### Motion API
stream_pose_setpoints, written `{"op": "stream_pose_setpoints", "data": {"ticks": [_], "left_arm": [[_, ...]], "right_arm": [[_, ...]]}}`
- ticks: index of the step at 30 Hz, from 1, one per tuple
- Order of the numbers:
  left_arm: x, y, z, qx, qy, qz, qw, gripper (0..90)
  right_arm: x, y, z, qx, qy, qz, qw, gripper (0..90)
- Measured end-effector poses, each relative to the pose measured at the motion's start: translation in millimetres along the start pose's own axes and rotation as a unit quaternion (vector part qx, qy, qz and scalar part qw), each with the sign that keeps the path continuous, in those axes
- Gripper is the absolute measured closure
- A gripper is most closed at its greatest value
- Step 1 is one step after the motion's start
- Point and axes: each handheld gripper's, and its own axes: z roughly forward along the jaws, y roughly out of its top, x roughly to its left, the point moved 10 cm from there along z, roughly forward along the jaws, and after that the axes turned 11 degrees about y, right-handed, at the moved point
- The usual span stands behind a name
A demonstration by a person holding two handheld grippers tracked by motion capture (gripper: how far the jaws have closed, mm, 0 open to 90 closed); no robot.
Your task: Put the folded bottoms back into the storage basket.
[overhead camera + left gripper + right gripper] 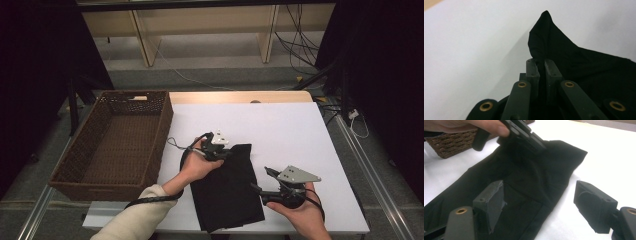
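Note:
A black cloth [227, 190] lies folded on the white table [285, 130], its long side running toward the front edge. My left gripper [227, 151] sits at the cloth's far left part and is shut on a pinched-up fold of it; in the left gripper view the jaws [542, 62] stand close together with black cloth [579, 62] rising between them into a peak. My right gripper [260, 179] hovers just right of the cloth, open. In the right gripper view its jaws [541, 197] stand wide apart over the cloth [529, 177], with nothing gripped, and the left gripper [534, 142] shows beyond.
A brown wicker basket [162, 135] stands on the left of the table, also seen in the right gripper view [449, 143]. White tabletop stretches behind and to the right of the cloth. Cables lie on the floor beyond the table.

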Motion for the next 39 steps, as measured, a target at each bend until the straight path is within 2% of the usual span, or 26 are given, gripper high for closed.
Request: {"op": "stream_pose_setpoints", "data": {"ticks": [7,9,12,13,18,21,23,25,29,39], "left_arm": [[-2.1,4.7,-21.2,-0.042,-0.004,-0.007,0.9991,83.0],[-3.4,5.7,-27.3,-0.052,-0.006,-0.007,0.9986,82.9],[-5.5,6.9,-36.4,-0.059,-0.009,-0.005,0.9982,82.9],[-6.1,7.2,-38.4,-0.062,-0.009,-0.005,0.9980,82.9],[-9.6,5.9,-53.1,-0.065,-0.018,0.009,0.9977,82.8],[-10.8,5.9,-60.5,-0.069,-0.020,0.012,0.9973,82.8],[-11.7,5.8,-64.9,-0.070,-0.021,0.012,0.9972,82.8],[-11.8,6.3,-68.7,-0.073,-0.020,0.013,0.9971,82.8],[-12.2,8.1,-75.2,-0.076,-0.020,0.012,0.9968,82.8],[-11.6,13.0,-86.0,-0.084,-0.014,0.027,0.9960,82.9]], "right_arm": [[-2.1,1.4,-1.4,-0.006,-0.008,0.003,0.9999,25.4],[-1.6,1.8,-1.3,-0.009,-0.007,0.007,0.9999,25.4],[-2.7,2.9,-2.0,-0.012,-0.009,-0.004,0.9999,25.2],[-1.4,3.6,-2.4,-0.015,-0.008,0.002,0.9999,25.2],[-3.1,4.3,-4.0,-0.021,-0.008,-0.003,0.9997,25.2],[-0.1,5.8,-4.7,-0.027,-0.006,0.009,0.9996,24.9],[0.0,7.2,-5.2,-0.033,-0.003,0.001,0.9994,24.9],[0.7,7.6,-5.4,-0.035,-0.001,0.003,0.9994,24.9],[0.9,9.0,-7.0,-0.039,0.001,0.006,0.9992,24.9],[-1.3,10.7,-9.0,-0.045,0.005,0.006,0.9989,25.4]]}}
